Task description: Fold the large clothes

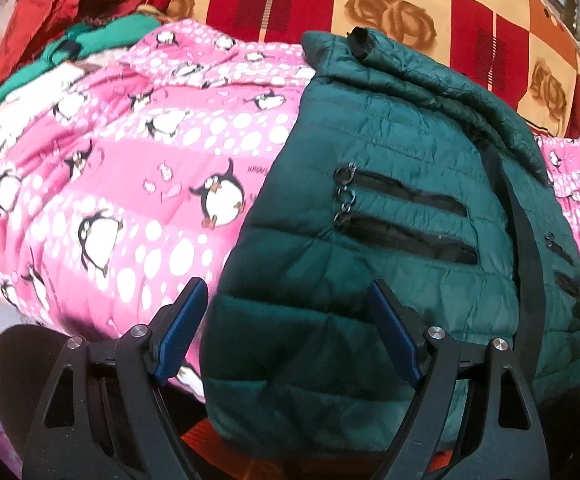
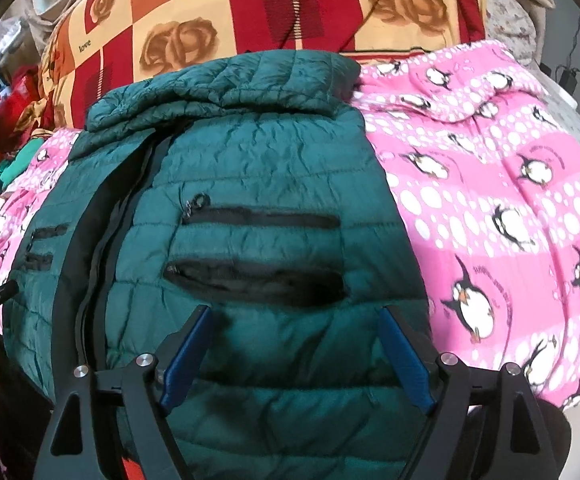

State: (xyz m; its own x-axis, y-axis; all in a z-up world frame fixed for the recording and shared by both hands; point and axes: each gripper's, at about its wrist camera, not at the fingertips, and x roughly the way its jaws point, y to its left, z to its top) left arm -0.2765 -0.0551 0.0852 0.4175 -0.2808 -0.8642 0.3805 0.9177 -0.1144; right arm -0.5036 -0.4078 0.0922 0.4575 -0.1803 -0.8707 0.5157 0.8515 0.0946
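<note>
Jacket (image 2: 250, 168), green quilted puffer, sleeves look folded in on penguin blanket (image 2: 490, 184); lengthwise fold left. My left gripper (image 1: 286, 312) and right gripper (image 2: 294, 340) gape empty.

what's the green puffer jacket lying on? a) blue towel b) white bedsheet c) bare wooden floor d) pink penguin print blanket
d: the green puffer jacket lies on the pink penguin print blanket, which spreads out from under both its sides.

Green quilted jacket (image 2: 250, 184) on pink penguin blanket (image 2: 490, 184); right tool (image 2: 296, 314) open above.
</note>
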